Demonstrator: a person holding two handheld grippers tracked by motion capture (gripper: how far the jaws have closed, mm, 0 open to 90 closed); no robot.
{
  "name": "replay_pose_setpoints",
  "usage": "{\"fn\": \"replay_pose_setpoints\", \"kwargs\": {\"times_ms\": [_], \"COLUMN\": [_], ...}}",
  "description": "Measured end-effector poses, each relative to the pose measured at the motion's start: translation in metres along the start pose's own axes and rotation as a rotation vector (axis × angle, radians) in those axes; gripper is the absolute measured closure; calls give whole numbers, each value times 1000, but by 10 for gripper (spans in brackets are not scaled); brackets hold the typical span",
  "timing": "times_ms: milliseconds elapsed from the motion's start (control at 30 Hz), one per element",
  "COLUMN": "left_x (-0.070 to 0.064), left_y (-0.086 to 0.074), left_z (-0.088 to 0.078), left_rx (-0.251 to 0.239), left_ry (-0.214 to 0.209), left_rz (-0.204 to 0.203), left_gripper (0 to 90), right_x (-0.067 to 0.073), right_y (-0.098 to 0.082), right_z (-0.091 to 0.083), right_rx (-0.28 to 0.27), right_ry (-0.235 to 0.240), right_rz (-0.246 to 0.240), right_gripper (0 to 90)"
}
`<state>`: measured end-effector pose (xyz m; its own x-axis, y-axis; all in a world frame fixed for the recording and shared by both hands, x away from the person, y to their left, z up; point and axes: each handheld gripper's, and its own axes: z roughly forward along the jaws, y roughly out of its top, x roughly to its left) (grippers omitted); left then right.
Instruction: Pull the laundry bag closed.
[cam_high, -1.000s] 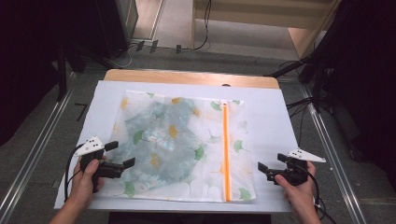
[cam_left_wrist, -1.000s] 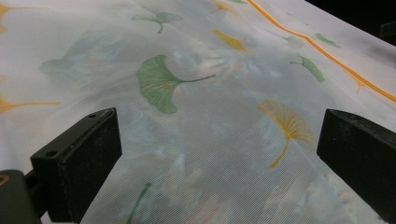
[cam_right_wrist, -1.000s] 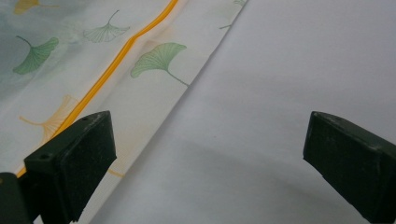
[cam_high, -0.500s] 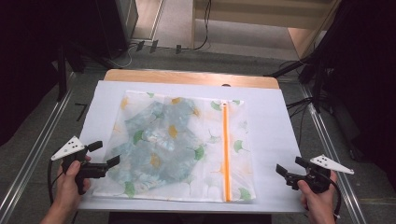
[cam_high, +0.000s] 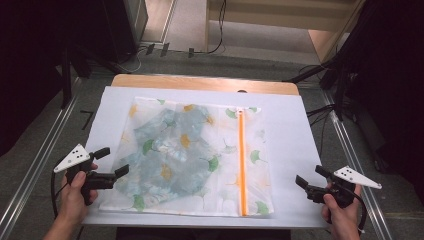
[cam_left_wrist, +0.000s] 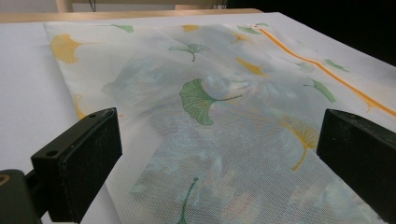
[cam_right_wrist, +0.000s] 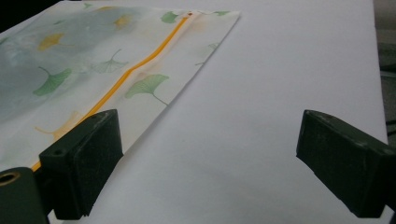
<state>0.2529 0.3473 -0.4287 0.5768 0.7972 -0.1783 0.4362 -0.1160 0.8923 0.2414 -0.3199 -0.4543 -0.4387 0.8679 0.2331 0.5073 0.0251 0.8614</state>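
Mesh bag (cam_high: 190, 157): laid flat on the white sheet (cam_high: 290, 130) that covers the worktop (cam_high: 200, 81), near its middle, a little toward the left; a ginkgo-leaf print in green and yellow is carried on it, and a bluish folded cloth (cam_high: 170, 150) is seen through the mesh.
Long axis: no clear long axis can be told; the bag is close to square, its edges nearly square with those of the sheet.
Zip (cam_high: 242, 160): an orange line is run from the far edge to the near edge, close to the bag's right side; its far end is met at the far edge, where a small pull can barely be made out.
Left tongs (cam_high: 111, 164): held in the left hand (cam_high: 75, 197) at the bag's near left edge, released, the jaws set wide apart with mesh seen between them (cam_left_wrist: 219, 140).
Right tongs (cam_high: 310, 177): held in the right hand (cam_high: 342, 212) over bare sheet, well apart from the bag's right edge, released, nothing between the jaws but sheet (cam_right_wrist: 210, 154).
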Motion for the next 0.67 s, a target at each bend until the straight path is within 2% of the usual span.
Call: {"fn": "replay_pose_setpoints", "kwargs": {"times_ms": [133, 300, 500, 667], "left_x": [2, 5, 4, 4], "left_y": [-1, -2, -2, -2], "left_z": [1, 0, 1, 2], "left_rx": [16, 14, 23, 27], "left_ry": [6, 7, 6, 12], "left_rz": [-11, -23, -16, -19], "left_gripper": [3, 3, 3, 3], "right_x": [2, 2, 4, 4], "right_y": [1, 1, 0, 0], "right_z": [2, 3, 5, 7], "right_rx": [1, 7, 14, 20], "right_ry": [1, 2, 9, 3], "right_rz": [-10, -10, -14, -13], "right_gripper": [70, 70, 72, 122]}}
